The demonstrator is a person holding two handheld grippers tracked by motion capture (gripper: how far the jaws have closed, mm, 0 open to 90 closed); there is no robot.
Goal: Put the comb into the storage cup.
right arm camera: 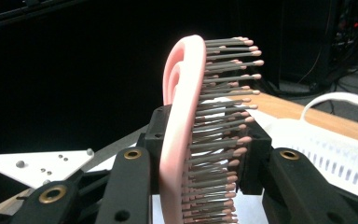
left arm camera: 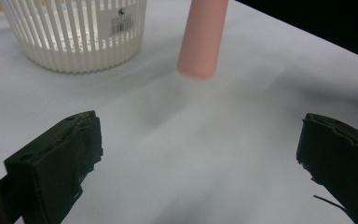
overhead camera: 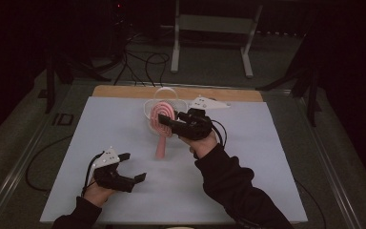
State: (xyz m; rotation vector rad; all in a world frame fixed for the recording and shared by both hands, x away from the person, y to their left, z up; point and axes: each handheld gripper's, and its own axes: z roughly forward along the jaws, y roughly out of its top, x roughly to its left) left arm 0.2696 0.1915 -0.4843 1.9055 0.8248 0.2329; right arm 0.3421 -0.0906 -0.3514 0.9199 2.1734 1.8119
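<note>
Right gripper: clamping the head of the pink brush between both jaws, bristles squeezed against one jaw, holding the brush above the white sheet with its handle hanging down, just in front of the white basket. Left gripper: resting low near the sheet's front-left part, jaws standing wide apart, gripping nothing, pointing toward the handle's tip. Handle's tip: hovering close over the sheet, apart from the left gripper.
</note>
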